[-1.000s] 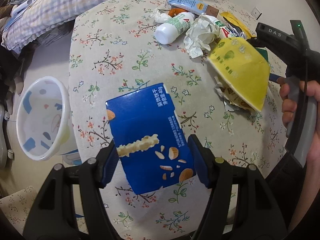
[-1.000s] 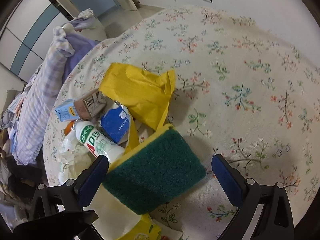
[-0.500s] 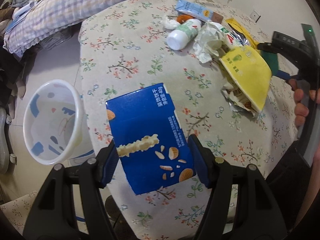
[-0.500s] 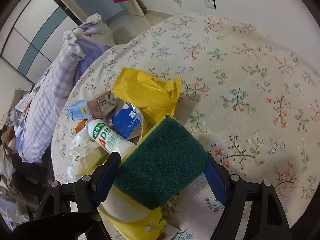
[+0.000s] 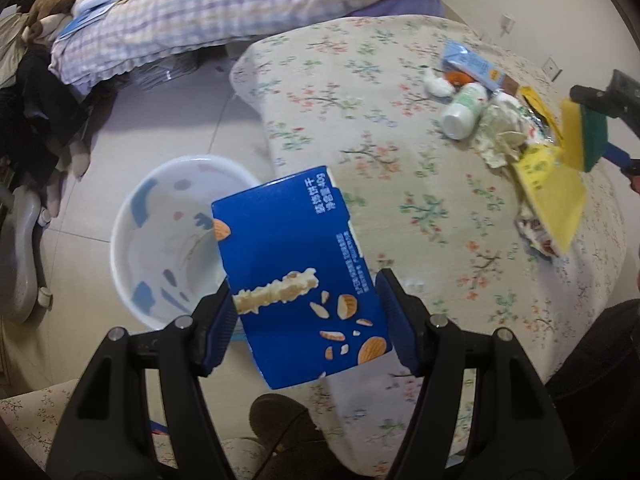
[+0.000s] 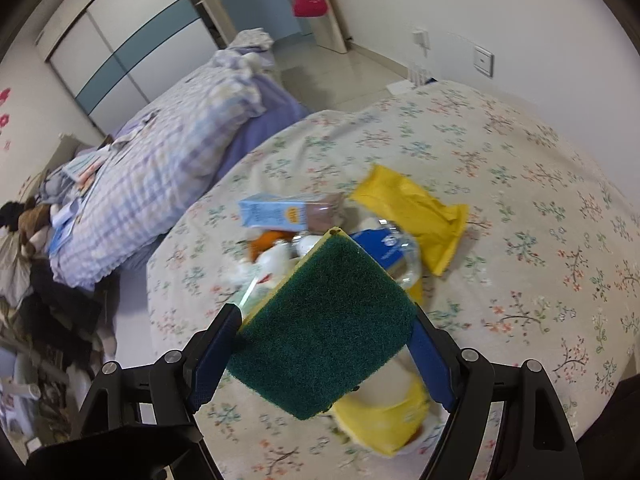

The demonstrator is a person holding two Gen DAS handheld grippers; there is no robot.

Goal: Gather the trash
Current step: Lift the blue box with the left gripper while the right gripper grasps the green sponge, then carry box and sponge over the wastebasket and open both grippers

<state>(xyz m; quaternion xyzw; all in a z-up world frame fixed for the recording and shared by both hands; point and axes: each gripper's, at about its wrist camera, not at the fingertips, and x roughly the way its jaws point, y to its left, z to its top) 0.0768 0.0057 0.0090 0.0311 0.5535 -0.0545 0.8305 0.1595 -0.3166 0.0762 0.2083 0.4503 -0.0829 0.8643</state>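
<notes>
Two grippers each carry a piece of rubbish. Clamped between the blue pads of the left gripper (image 5: pixel 306 316) is a blue biscuit box (image 5: pixel 296 280), printed with almonds and a biscuit stick, tilted and held off the table — its upper left corner overlaps the rim of the white wastebasket (image 5: pixel 132 280) standing on the tiled floor beside the table. Inside that basket only its white wall with blue and pink patches can be seen; no rubbish shows in it.

The right gripper (image 6: pixel 324 340) is closed on a green-and-yellow sponge (image 6: pixel 320 320), its jaws having just closed in on it, the green scouring face toward the camera and the sponge lifted above the pile.

On the floral tablecloth (image 6: pixel 520 208) the remaining litter lies bunched together: a light-blue carton (image 6: pixel 276 214), a white bottle (image 5: pixel 464 110), crumpled paper (image 5: pixel 500 132), a yellow bag (image 6: pixel 416 216), a yellow packet (image 5: pixel 556 196) and a blue-labelled wrapper (image 6: pixel 384 248).

Beyond the table a bed with a checked quilt (image 6: pixel 160 160) holds scattered papers.
</notes>
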